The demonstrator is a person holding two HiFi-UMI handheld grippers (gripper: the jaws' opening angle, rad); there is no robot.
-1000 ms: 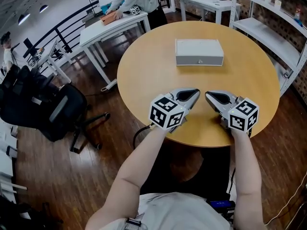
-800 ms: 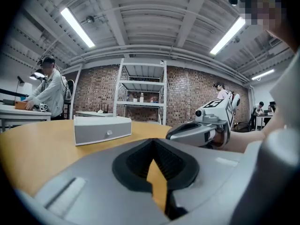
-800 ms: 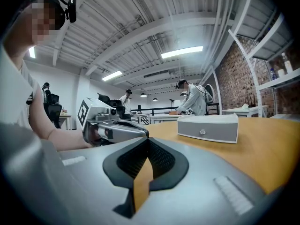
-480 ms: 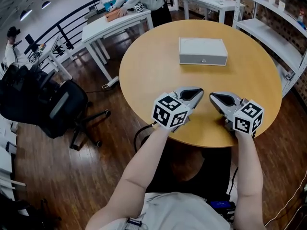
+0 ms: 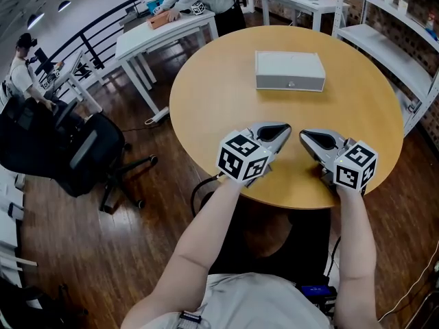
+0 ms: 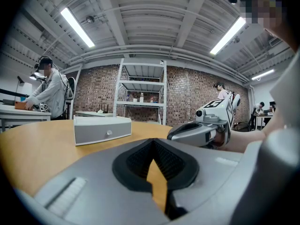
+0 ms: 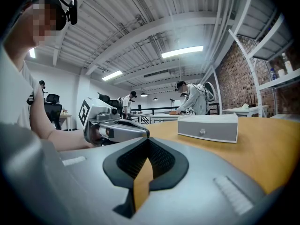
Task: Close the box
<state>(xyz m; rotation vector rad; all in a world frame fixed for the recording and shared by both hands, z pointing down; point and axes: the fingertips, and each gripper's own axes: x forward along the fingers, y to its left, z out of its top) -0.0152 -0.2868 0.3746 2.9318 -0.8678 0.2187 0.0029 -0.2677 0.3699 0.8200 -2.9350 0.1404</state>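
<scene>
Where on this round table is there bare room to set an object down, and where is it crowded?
Bare wood lies between the box and the left hand-held gripper and right hand-held gripper, and on the table to either side of the box. The near edge is crowded: both are there, tips close together.

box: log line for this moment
box: lid down, untouched | left tongs: shut, empty | right tongs: shut, empty
</scene>
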